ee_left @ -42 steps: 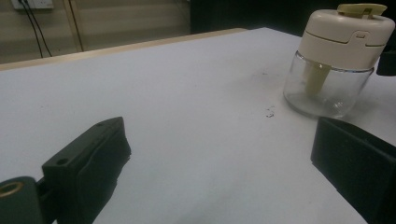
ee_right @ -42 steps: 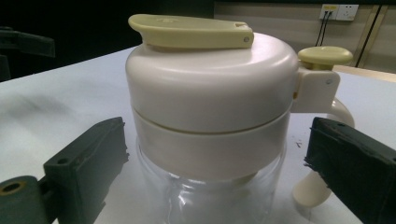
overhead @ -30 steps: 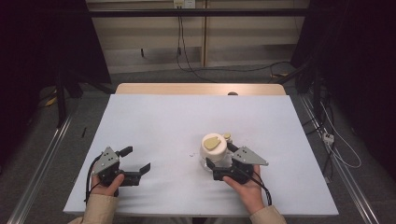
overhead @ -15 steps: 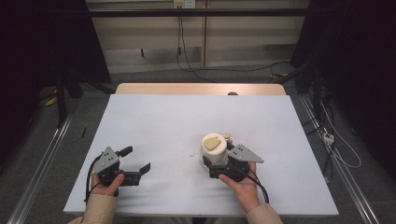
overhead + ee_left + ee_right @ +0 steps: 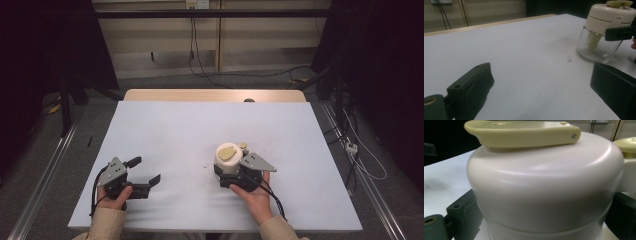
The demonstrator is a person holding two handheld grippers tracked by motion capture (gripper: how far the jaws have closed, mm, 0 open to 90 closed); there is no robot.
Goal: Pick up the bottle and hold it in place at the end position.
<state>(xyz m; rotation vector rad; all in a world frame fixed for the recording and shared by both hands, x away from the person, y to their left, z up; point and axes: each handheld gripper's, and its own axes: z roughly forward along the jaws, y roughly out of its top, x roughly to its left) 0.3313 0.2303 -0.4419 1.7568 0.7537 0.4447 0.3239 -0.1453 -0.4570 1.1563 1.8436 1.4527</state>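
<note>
At the near left of the white counter (image 5: 200,130), the left gripper (image 5: 145,175) rests in the person's left hand (image 5: 114,196), well apart from the jar (image 5: 229,162) and to its left. Its jaws stand spread wide with nothing between them; in the left gripper view they frame bare counter, and the jar stands beyond them at the upper right.

A few dark specks (image 5: 569,59) lie on the counter just left of the jar's foot.

The jar stands upright on the counter, right of centre and toward the near edge. It has a clear glass body (image 5: 596,47) and a cream lid (image 5: 610,16) topped by a pale yellow handle (image 5: 524,132) that lies flat across the lid. Through the glass a pale stem (image 5: 594,41) shows, hanging from the lid.

The right gripper (image 5: 231,176), held in the person's right hand (image 5: 252,192), meets the jar from its near side. Its jaws sit one on each flank of the jar, at about the seam where lid joins glass, and look closed against it; the right gripper view shows the lid large between the two dark jaws. A grey plate (image 5: 257,162) on top of the gripper lies just right of the lid, and a cable (image 5: 272,197) trails from the gripper back over the near edge.
</note>
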